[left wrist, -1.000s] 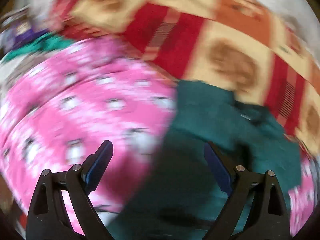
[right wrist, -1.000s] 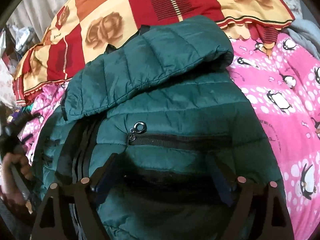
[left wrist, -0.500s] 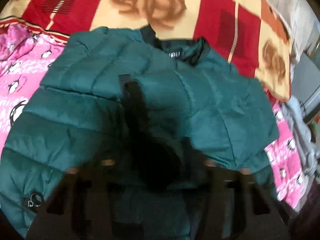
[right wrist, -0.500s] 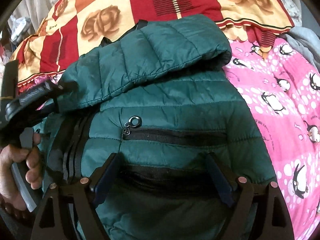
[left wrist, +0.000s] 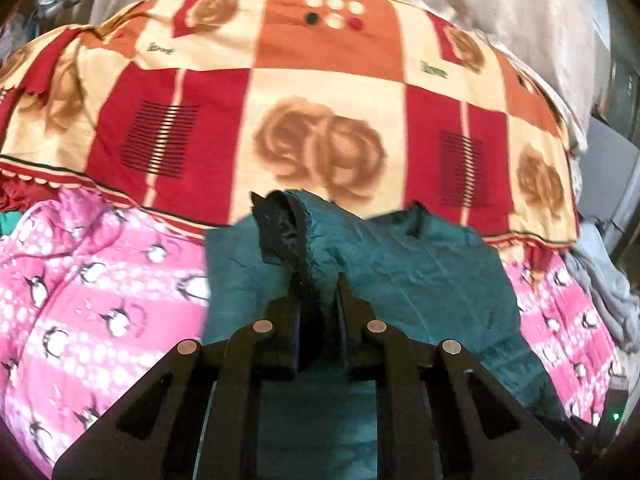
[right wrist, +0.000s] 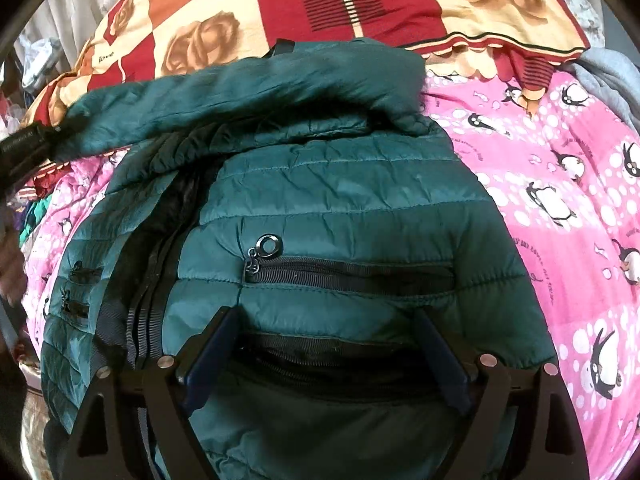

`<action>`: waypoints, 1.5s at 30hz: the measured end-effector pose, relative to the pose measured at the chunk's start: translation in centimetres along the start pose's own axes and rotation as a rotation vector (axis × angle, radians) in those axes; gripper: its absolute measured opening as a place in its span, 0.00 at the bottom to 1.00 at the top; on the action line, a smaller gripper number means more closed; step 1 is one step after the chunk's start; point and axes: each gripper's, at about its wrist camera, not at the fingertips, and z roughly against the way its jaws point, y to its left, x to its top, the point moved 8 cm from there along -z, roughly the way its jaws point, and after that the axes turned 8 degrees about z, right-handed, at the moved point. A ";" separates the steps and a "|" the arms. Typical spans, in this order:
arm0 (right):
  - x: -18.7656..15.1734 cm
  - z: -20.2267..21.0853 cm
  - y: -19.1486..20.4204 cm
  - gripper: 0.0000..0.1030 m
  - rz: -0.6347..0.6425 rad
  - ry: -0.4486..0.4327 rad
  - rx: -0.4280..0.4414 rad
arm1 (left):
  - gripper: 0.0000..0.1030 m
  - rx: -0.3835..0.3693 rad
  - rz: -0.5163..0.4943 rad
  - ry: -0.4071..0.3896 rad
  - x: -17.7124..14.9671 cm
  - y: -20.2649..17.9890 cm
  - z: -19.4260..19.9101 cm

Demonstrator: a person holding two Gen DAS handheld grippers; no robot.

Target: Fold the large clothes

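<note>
A dark green quilted jacket (right wrist: 340, 208) lies on a pink penguin-print sheet (right wrist: 560, 200), front up, with a zipped pocket and ring pull (right wrist: 270, 245). In the left wrist view my left gripper (left wrist: 318, 300) is shut on the jacket's sleeve (left wrist: 400, 260) at its black-lined cuff (left wrist: 280, 232) and holds it up. In the right wrist view that sleeve (right wrist: 248, 88) stretches across the jacket's top toward the left gripper at the left edge (right wrist: 24, 144). My right gripper (right wrist: 324, 340) is open, its fingers low over the jacket's lower front.
A red, orange and cream rose-print blanket (left wrist: 320, 100) lies behind the jacket, also in the right wrist view (right wrist: 360, 4). Grey cloth (left wrist: 608, 280) is heaped at the right edge. A hand (right wrist: 10, 268) shows at the far left.
My left gripper closed on the sleeve cuff and lifted it, pulling the sleeve out to the left across the jacket. The right gripper stayed open over the lower front.
</note>
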 end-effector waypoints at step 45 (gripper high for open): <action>17.5 -11.8 -5.0 0.52 0.097 0.017 0.035 | 0.47 0.242 0.099 0.137 -5.5 5.1 -12.7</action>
